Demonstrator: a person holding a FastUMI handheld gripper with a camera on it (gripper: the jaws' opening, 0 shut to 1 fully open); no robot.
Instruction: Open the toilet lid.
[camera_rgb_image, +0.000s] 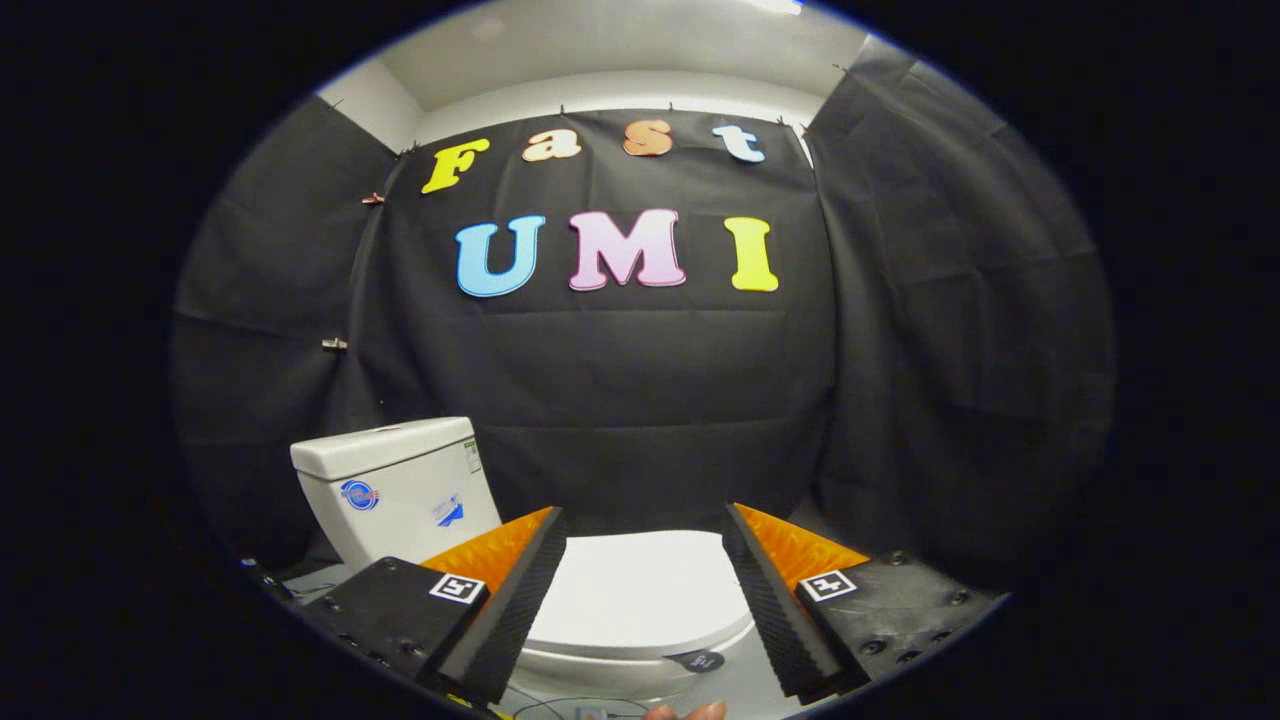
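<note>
The gripper (645, 540) hangs above the toilet with its two fingers spread wide apart, holding nothing between them. The white toilet lid (640, 590) lies closed on the bowl — it shows in the gap between the fingers and just beyond them. The white tank (395, 490) stands behind the left finger, against the black cloth wall (650, 400).

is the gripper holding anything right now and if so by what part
Nothing is held. The gripper is open, its fingers spread wide, with the closed toilet lid lying beyond and below the gap, not touched.
</note>
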